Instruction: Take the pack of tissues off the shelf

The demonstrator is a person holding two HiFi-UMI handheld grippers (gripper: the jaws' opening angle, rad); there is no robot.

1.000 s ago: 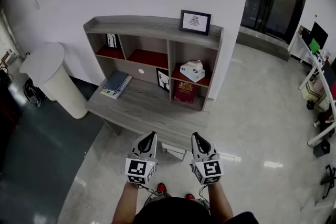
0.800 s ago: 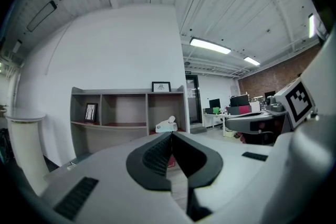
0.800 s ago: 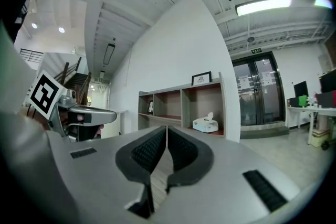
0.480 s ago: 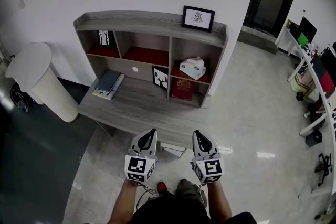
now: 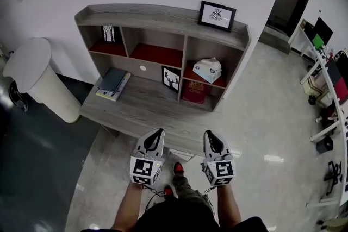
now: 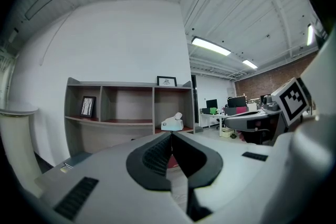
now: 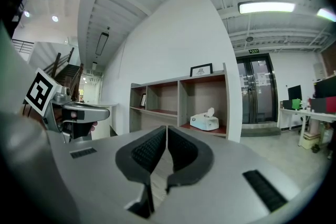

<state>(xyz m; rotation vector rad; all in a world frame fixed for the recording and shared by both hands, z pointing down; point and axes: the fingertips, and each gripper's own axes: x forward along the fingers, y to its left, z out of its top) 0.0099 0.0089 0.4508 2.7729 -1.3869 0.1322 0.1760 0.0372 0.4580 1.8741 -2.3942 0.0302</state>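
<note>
The pack of tissues (image 5: 207,68), a pale box with a tissue sticking up, sits in the right-hand compartment of the grey shelf unit (image 5: 163,18). It also shows far ahead as the pack of tissues (image 6: 172,123) in the left gripper view and as the pack of tissues (image 7: 205,121) in the right gripper view. My left gripper (image 5: 156,133) and right gripper (image 5: 209,136) are held side by side in front of the unit's low ledge (image 5: 141,111), well short of the pack. Both point level at the shelf with jaws together and nothing between them.
A framed picture (image 5: 217,15) stands on top of the unit, a small frame (image 5: 171,79) and a dark red box (image 5: 194,92) under the tissue compartment. Books (image 5: 112,82) lie on the ledge's left. A white round stand (image 5: 38,77) is at left; desks (image 5: 325,70) at far right.
Both grippers and the head have moved closer to the shelf unit; it sits larger and nearer in the head view. The jaws look the same throughout.
</note>
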